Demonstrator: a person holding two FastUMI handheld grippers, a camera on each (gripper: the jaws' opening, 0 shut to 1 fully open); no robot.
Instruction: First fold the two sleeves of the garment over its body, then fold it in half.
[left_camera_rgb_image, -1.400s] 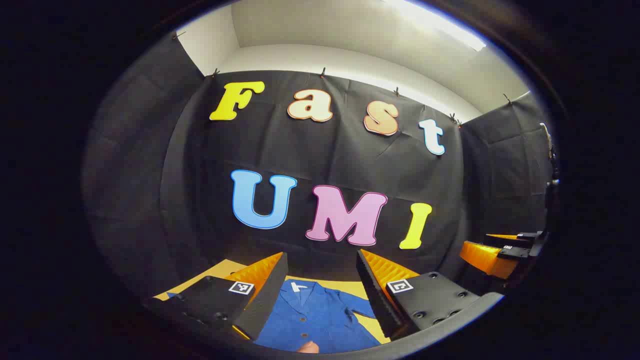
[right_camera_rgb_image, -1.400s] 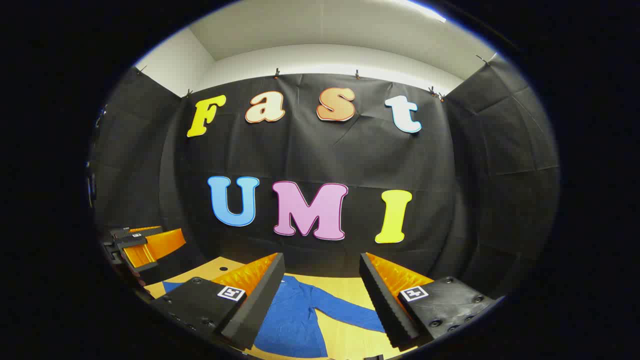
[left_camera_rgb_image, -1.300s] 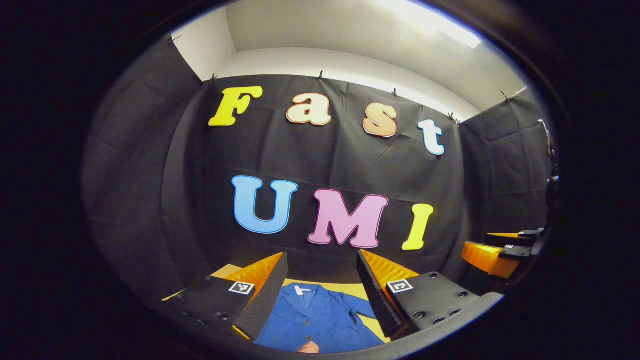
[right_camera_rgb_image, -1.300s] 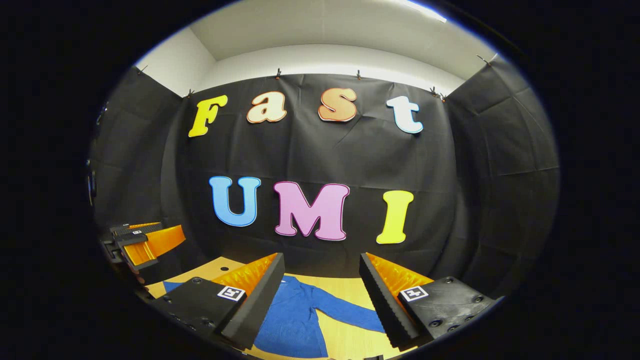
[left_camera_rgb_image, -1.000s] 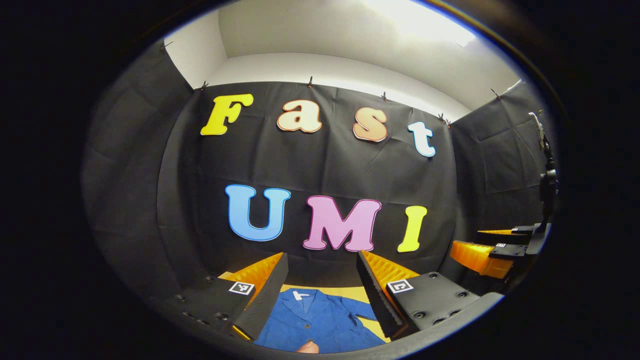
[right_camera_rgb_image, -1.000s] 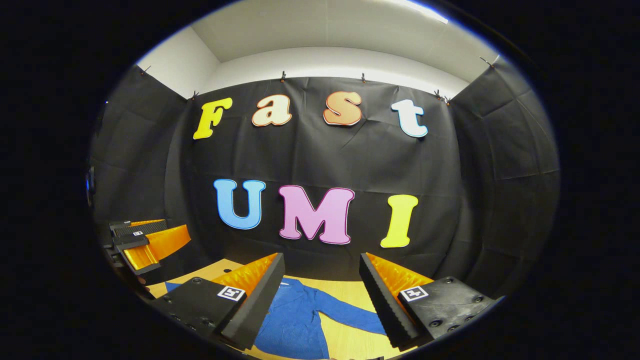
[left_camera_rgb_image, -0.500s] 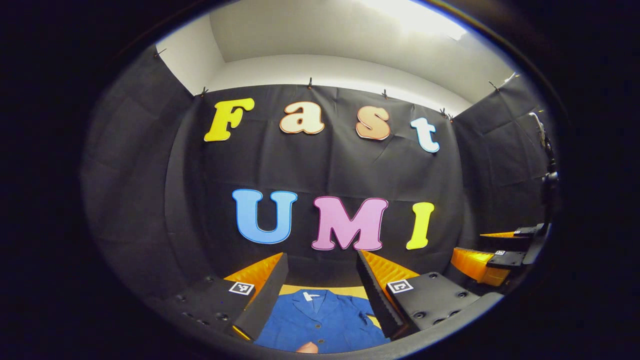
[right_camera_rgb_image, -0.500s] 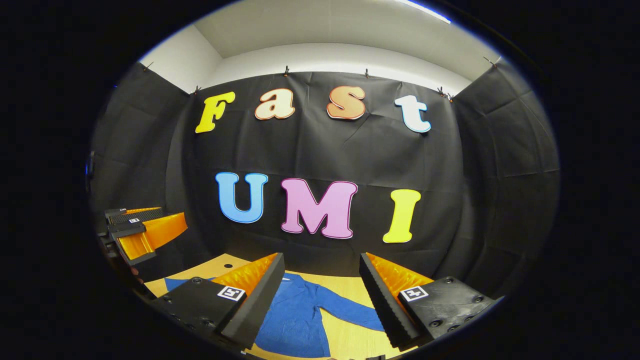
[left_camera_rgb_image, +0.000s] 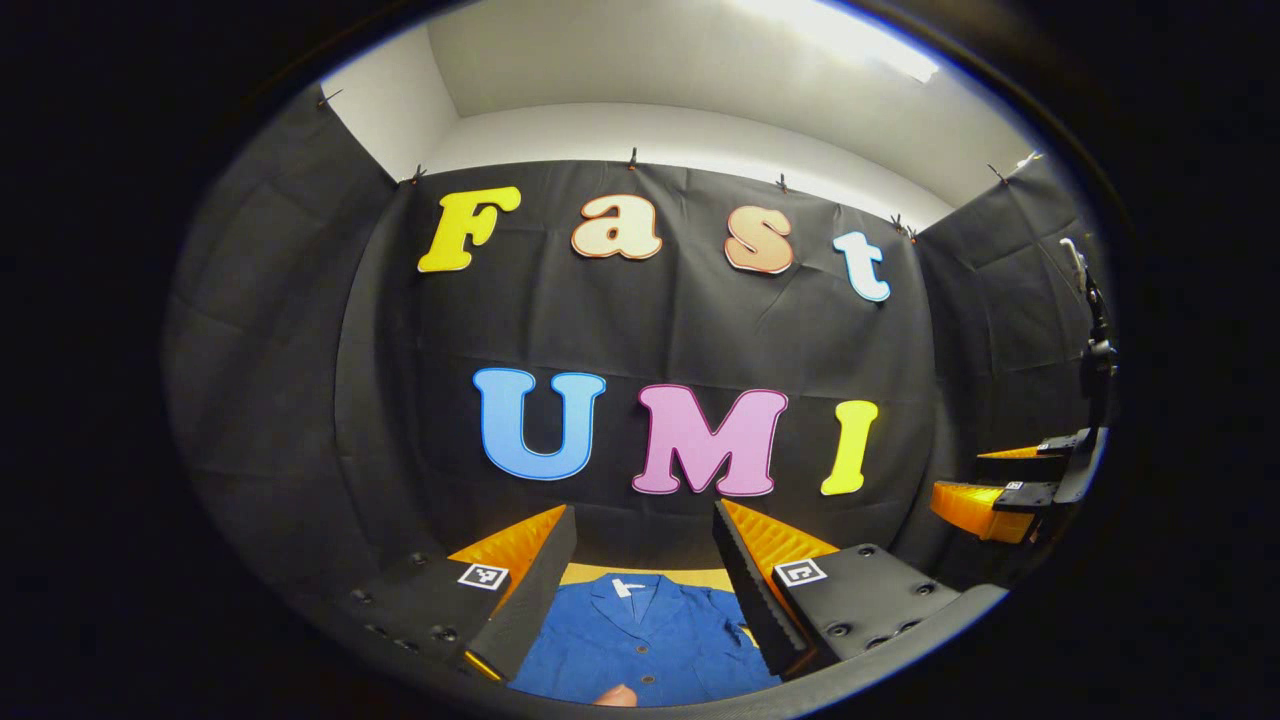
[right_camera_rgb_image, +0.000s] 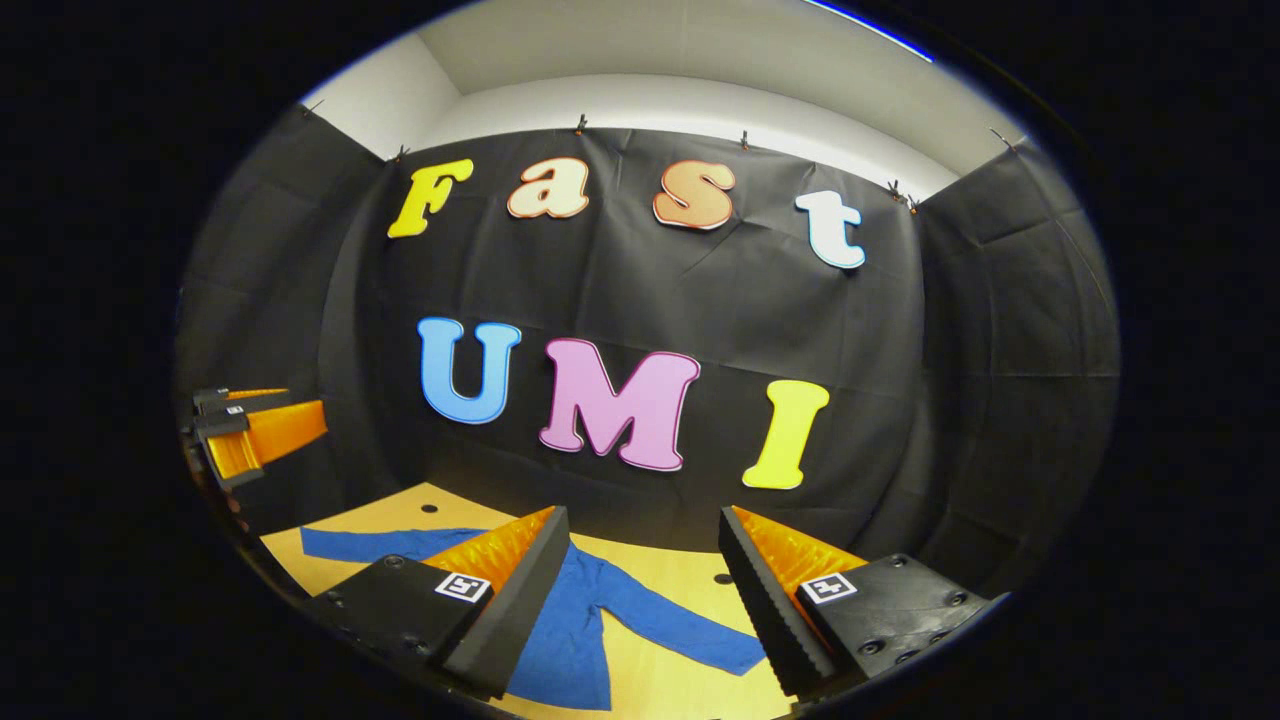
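A blue button-up garment (left_camera_rgb_image: 640, 640) lies flat on the wooden table (right_camera_rgb_image: 680, 580), collar toward the black back wall. In the right gripper view its body (right_camera_rgb_image: 575, 640) shows with one sleeve (right_camera_rgb_image: 680, 625) spread to the right and the other sleeve (right_camera_rgb_image: 370, 543) spread to the left. My left gripper (left_camera_rgb_image: 643, 512) hovers open above the garment's chest, nothing between its fingers. My right gripper (right_camera_rgb_image: 642, 515) is open too, over the garment's right side. Each gripper also appears at the edge of the other's view: right gripper (left_camera_rgb_image: 960, 478), left gripper (right_camera_rgb_image: 305, 400).
The black cloth wall closes the booth behind and on both sides. The table has small round holes (right_camera_rgb_image: 430, 508) near its far edge. A fingertip (left_camera_rgb_image: 615, 695) of a person pokes in at the bottom of the left gripper view.
The right gripper view has tipped downward, so more table and the left sleeve now show. The left gripper has drifted slightly. Both stay open; the garment has not moved.
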